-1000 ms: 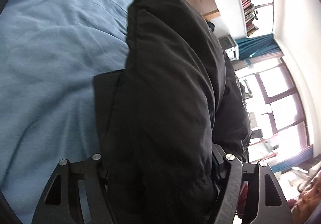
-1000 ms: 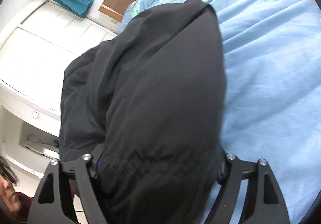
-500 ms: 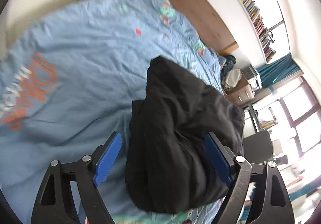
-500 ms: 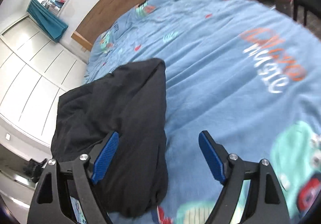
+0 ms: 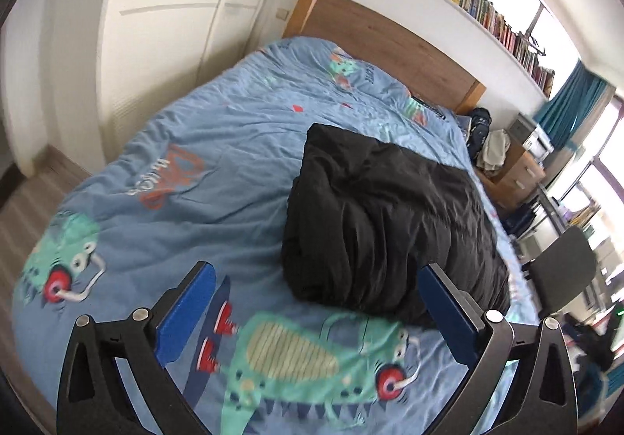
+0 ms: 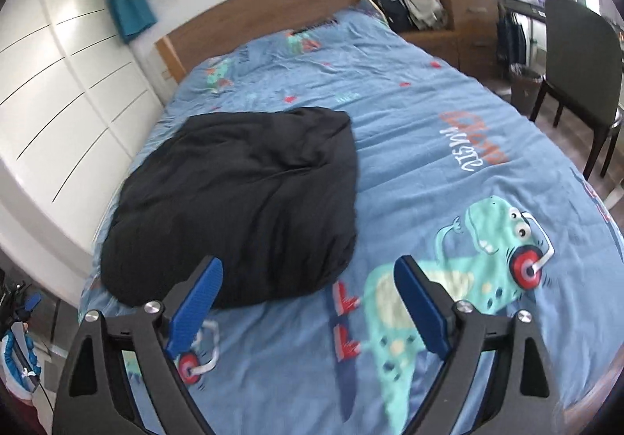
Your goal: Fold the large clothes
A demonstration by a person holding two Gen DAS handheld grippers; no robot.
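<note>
- Left wrist view: left gripper (image 5: 318,304) now wide apart, nothing btwn the blue pads (image 5: 186,314); jaws were just opening. A sec ago they were clamped round the black garment.
- Right wrist view: right gripper (image 6: 308,304) same, spread wide & empty, jaws just opened off the cloth.
- Both tools have pulled up & back; cams now look down over the bed from above, not buried in fabric.
- Black garment (image 5: 384,218) lies on the blue duvet (image 5: 187,201) as a thick, puffy bundle, nearer the side by the white wardrobe (image 6: 58,92), well short of the headboard (image 6: 265,2).
- Meaning, prob.: fold released, garment set down. Bundle looks lumpy w/ loose edges, so may need a tidy-up, or task is about done.
</note>
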